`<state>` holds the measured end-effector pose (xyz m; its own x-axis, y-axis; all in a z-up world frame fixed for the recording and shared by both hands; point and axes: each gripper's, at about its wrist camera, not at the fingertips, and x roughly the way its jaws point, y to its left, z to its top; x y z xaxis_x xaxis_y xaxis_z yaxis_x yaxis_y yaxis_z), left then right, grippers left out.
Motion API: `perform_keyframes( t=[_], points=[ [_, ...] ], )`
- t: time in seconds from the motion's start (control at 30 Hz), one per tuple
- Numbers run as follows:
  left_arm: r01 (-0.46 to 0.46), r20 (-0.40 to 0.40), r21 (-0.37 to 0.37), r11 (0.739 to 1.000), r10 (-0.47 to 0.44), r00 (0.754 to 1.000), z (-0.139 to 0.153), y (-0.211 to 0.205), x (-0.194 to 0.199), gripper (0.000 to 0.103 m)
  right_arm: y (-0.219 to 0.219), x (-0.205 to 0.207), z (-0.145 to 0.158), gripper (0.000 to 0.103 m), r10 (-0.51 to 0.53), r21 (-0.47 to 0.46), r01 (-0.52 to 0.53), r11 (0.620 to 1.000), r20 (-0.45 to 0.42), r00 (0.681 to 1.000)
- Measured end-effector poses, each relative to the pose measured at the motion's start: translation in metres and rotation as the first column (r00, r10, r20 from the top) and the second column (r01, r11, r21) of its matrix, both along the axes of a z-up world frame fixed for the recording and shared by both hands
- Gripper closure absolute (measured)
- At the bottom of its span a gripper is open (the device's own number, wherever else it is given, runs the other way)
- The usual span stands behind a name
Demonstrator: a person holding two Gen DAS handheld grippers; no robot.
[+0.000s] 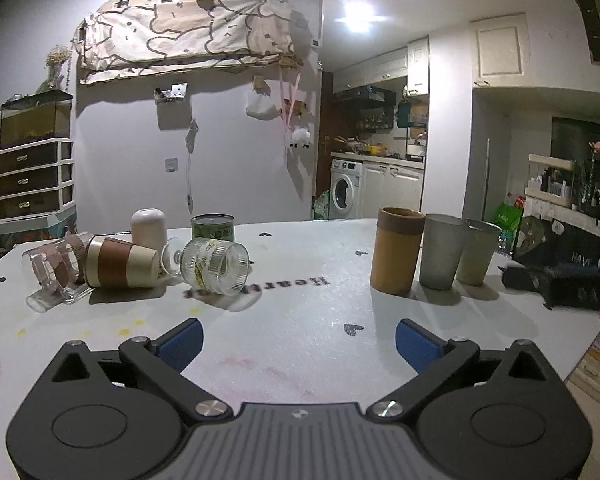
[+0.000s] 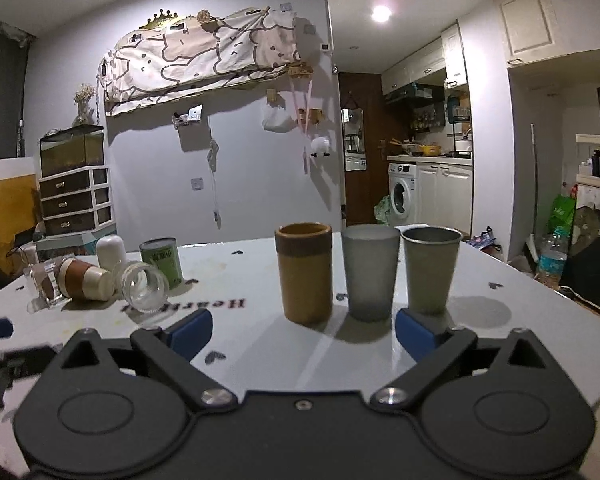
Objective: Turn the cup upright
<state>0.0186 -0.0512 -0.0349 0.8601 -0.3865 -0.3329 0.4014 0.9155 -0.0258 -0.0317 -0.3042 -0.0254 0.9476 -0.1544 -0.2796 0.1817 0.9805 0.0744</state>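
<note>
A ribbed clear glass cup lies on its side on the white table, mouth toward me; it also shows in the right wrist view. Left of it a brown-and-cream cup and a clear cup with a brown band lie on their sides. Three cups stand upright at the right: tan, frosted grey, metal. My left gripper is open and empty, short of the lying cups. My right gripper is open and empty, just in front of the upright cups.
A green tin and a white rounded container stand behind the lying cups. The right gripper's dark body shows at the table's right edge. Drawers stand at the far left wall.
</note>
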Motion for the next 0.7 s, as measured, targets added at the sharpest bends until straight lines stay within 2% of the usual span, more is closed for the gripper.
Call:
perform_keyframes(
  t=[0.4,0.7],
  points=[
    [-0.085,0.009,0.006,0.996,0.085,0.996,-0.003,0.004,0.000,0.000,0.022,-0.012,-0.010,0.000,0.033,-0.044,-0.034,0.998,-0.013,0.999],
    [-0.086,0.008,0.009,0.996,0.086,0.996,-0.004,0.006,-0.001,0.000,0.024,-0.015,-0.010,0.000,0.019,-0.046,-0.020,0.999,-0.011,1.000]
  ],
)
